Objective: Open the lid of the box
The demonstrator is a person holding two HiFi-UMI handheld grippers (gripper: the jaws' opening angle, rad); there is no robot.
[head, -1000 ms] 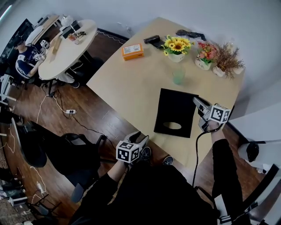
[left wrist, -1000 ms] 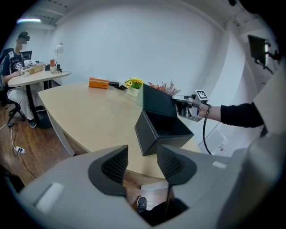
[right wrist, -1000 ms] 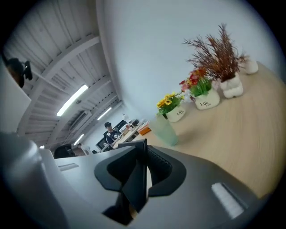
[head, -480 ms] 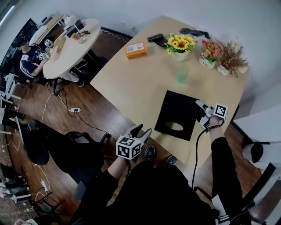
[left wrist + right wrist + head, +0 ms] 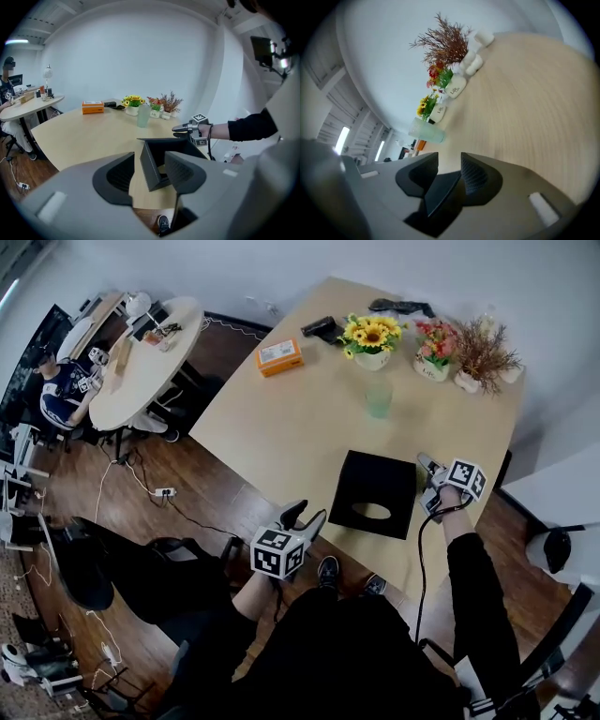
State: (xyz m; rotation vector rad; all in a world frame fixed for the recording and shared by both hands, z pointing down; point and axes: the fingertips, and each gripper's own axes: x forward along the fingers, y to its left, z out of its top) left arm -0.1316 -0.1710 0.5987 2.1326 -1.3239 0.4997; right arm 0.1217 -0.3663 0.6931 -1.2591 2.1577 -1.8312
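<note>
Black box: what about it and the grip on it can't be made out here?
- Box inside: head view shows only a dark top with an oval hole.
- Which part is the lid: in the right gripper view, the right hand-held gripper, jaws opening, has one dark edge between them; the rest is cut off.
- Whether the left hand-held gripper touches the box: its own jaw covers the wall; head view too small.

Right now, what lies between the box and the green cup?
Nothing. In the head view, only bare table runs from the box to the cup.
</note>
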